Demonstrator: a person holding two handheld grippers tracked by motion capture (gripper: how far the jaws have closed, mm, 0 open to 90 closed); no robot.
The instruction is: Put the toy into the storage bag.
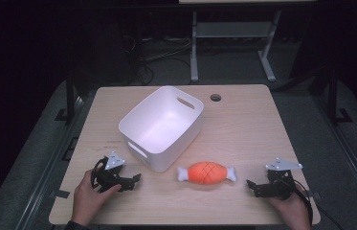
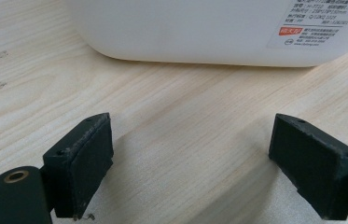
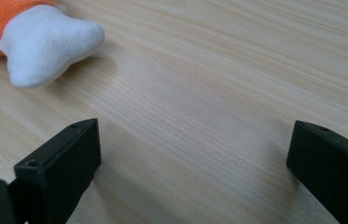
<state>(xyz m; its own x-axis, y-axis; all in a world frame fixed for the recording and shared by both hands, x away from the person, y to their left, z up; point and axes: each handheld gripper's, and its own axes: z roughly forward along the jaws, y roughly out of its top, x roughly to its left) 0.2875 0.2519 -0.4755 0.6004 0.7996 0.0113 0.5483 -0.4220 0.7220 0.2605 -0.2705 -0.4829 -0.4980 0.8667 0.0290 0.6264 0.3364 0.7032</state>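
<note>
Both hands rest low on the table point(image 1: 243, 124): right hand-held gripper point(image 1: 251, 186) gapes empty beside the plush meat toy point(image 1: 206, 173); left hand-held gripper point(image 1: 135, 179), also open, faces the white bin point(image 1: 135, 129).

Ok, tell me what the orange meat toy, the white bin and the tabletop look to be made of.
Meat toy: soft plush fabric, it seems; the right gripper view shows a fuzzy, rounded white bone end, and stitched lines cross the orange body.
White bin: probably moulded plastic, smooth with a slight sheen, rounded corners and cut-out handles.
Tabletop: pale wood grain, matte; solid wood or laminate can't be told.
</note>
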